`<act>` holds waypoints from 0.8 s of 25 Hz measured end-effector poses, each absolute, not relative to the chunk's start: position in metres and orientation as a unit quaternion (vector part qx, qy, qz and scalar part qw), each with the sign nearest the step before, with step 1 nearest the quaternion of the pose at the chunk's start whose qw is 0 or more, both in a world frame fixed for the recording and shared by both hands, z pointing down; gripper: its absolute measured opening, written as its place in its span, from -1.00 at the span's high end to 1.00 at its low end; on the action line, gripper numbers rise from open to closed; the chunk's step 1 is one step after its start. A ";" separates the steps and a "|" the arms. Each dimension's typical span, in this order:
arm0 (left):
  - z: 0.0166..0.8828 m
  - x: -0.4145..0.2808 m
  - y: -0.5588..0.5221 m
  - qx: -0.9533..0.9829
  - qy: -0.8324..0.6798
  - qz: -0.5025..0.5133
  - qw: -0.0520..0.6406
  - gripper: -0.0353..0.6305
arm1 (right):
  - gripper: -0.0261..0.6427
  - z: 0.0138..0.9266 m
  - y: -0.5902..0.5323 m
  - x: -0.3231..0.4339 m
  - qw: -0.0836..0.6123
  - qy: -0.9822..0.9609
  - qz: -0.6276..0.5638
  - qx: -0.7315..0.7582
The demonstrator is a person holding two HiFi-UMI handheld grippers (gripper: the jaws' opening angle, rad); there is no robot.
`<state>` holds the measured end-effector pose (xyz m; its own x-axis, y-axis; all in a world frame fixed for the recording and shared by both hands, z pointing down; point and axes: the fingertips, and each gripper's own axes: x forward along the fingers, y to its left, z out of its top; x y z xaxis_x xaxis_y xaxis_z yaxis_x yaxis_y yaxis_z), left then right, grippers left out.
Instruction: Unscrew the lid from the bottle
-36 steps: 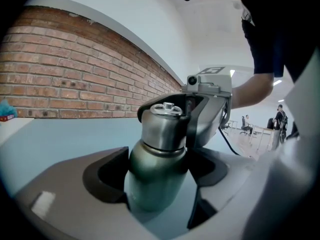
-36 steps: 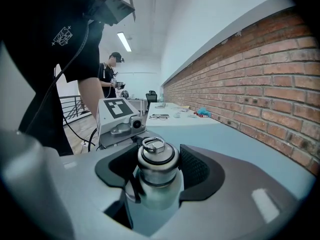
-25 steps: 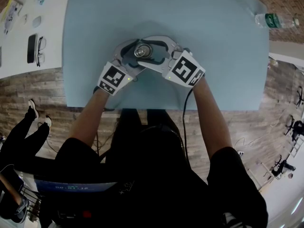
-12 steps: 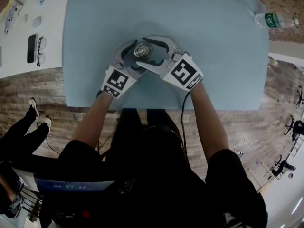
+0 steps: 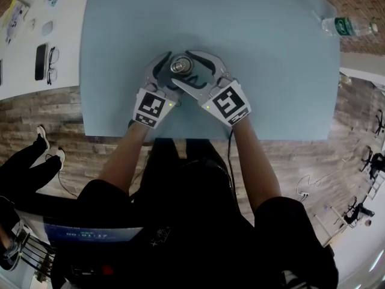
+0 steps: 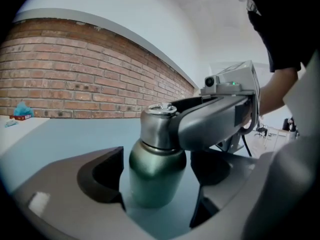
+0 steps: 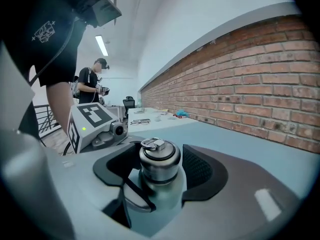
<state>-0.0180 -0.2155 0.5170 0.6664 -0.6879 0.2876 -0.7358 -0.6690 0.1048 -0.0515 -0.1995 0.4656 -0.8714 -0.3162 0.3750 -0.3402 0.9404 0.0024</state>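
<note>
So both your claws have just eased open, left claw [image 6: 156,168] loose around the bottle [image 6: 151,179] standing mid-tabletop [image 5: 271,71], right claw [image 7: 159,171] loose around the lid [image 7: 159,158], which looks like a regrip: clamp both, then twist.

Table [image 5: 271,71]: pale blue top, filling the middle of the scene.
Plastic water bottle [image 5: 349,26]: lying on its side at the table's far right corner.
White table [image 5: 66,41]: far left, carrying small items.
Phone [image 5: 40,61]: dark, on the white table.
Glasses [image 5: 52,65]: just right of the phone.
Floor [image 5: 325,161]: wood planks.
Brick wall [image 7: 250,74]: along the far side.
Bystander [image 7: 92,84]: standing, far off.
</note>
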 end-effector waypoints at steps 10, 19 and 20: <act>0.514 -0.018 -0.219 0.890 -0.432 0.096 0.112 -0.32 | 0.04 0.468 -0.202 -0.047 0.179 -0.953 0.045 0.239; 0.513 -0.021 -0.218 0.877 -0.457 0.090 0.119 -0.32 | 0.07 0.472 -0.201 -0.045 0.183 -0.943 0.046 0.274; 0.513 -0.021 -0.219 0.875 -0.460 0.090 0.120 -0.31 | 0.08 0.472 -0.202 -0.045 0.184 -0.942 0.046 0.277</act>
